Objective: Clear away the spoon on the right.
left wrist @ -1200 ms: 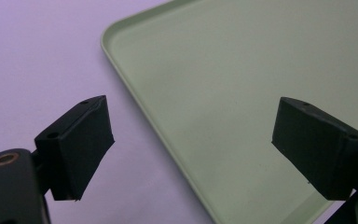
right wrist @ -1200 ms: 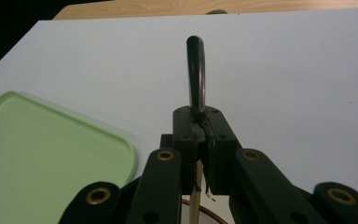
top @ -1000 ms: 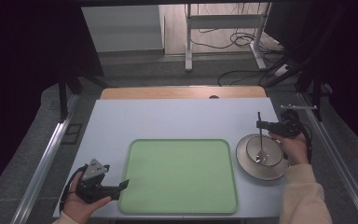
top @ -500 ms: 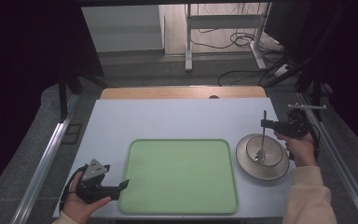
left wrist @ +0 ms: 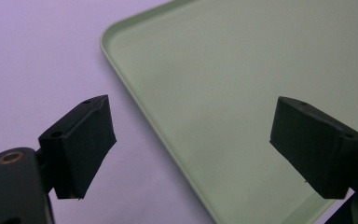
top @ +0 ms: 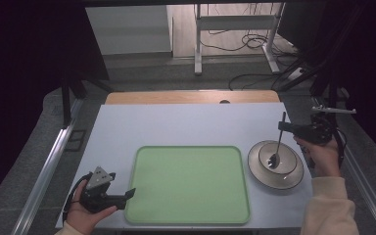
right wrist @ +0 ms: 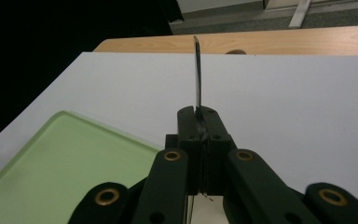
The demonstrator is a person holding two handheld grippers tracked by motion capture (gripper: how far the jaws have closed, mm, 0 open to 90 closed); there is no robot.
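So the right gripper (top: 285,127) has its jaws squeezed tight on the handle of a spoon (top: 277,144), gripping it partway up so the top of the handle pokes above the jaws. In the right gripper view you can see the thin metal handle (right wrist: 197,74) sticking straight up out of the pinched black jaws. The spoon's bowl end hangs down inside a grey bowl (top: 277,158) that sits on a plate (top: 294,179) at the right side of the white table (top: 186,127), can't tell if it actually touches the bottom. Just left of the plate is a big green tray (top: 188,183). The left gripper (top: 129,194) is way over at the tray's near-left corner, jaws spread wide with nothing in them, one over the table (left wrist: 32,60), the other over the tray (left wrist: 242,74)
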